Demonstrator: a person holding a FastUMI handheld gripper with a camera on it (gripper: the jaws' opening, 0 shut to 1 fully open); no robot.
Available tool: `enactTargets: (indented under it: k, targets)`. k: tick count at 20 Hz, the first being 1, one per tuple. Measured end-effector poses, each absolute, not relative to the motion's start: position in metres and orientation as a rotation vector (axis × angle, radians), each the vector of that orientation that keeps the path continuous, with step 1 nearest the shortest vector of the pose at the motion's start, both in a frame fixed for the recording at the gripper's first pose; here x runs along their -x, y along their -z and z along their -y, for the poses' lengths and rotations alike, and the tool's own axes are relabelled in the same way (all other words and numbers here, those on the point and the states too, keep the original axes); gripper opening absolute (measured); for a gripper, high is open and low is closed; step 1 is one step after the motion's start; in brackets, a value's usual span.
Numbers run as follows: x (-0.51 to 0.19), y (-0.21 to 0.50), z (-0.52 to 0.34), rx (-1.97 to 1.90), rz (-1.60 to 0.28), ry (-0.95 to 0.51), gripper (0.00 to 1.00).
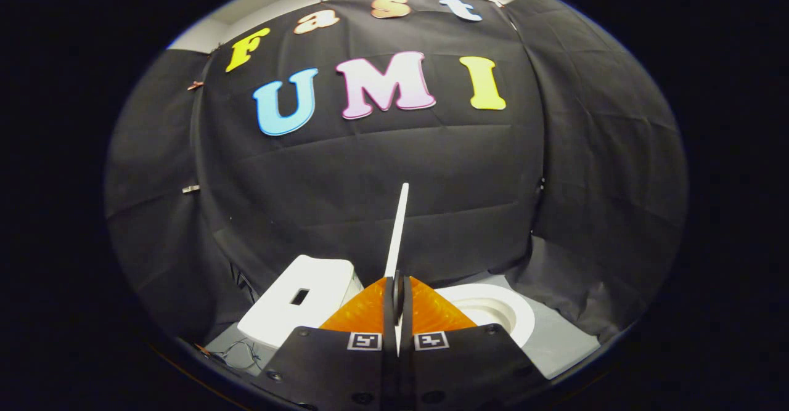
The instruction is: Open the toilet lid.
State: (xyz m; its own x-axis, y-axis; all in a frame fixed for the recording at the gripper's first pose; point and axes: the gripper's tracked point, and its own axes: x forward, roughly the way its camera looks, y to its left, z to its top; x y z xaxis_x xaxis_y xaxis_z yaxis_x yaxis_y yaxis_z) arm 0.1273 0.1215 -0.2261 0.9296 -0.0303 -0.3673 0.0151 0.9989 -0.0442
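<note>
Currently the toilet lid point(397, 229) is seen edge-on: a thin white blade standing nearly upright, tipped slightly to the right at its top, rising from between the fingers up against the black cloth wall point(468, 177). Lid is raised, well clear of the bowl.

Toilet bowl point(493, 312) is white, round rim with a recessed opening, sitting just beyond and to the right of the fingers. White tank point(299, 303) with a small dark rectangular slot on top sits to the left of the fingers, just beyond them. Both rest on a pale grey bench point(567, 343). Some thin wires point(237, 354) lie on the bench near the base of the tank.

Gripper point(397, 291): jaws are closed down to a narrow slit, and the lower edge of the lid runs straight into that slit. Both fingers point(363, 312) appear to press on the lid from either side, so it is pinched by its edge. Square black-and-white markers point(363, 341) sit on the finger bodies near the gap.
</note>
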Motion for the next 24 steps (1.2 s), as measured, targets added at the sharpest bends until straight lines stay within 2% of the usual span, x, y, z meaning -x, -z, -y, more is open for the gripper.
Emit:
enactTargets:
  k: [8, 24]
  targets:
    - [-0.128, 0.229, -0.202, 0.159, -0.338, -0.038, 0.05]
    - [-0.125, 0.257, -0.304, 0.339, -0.325, -0.152, 0.05]
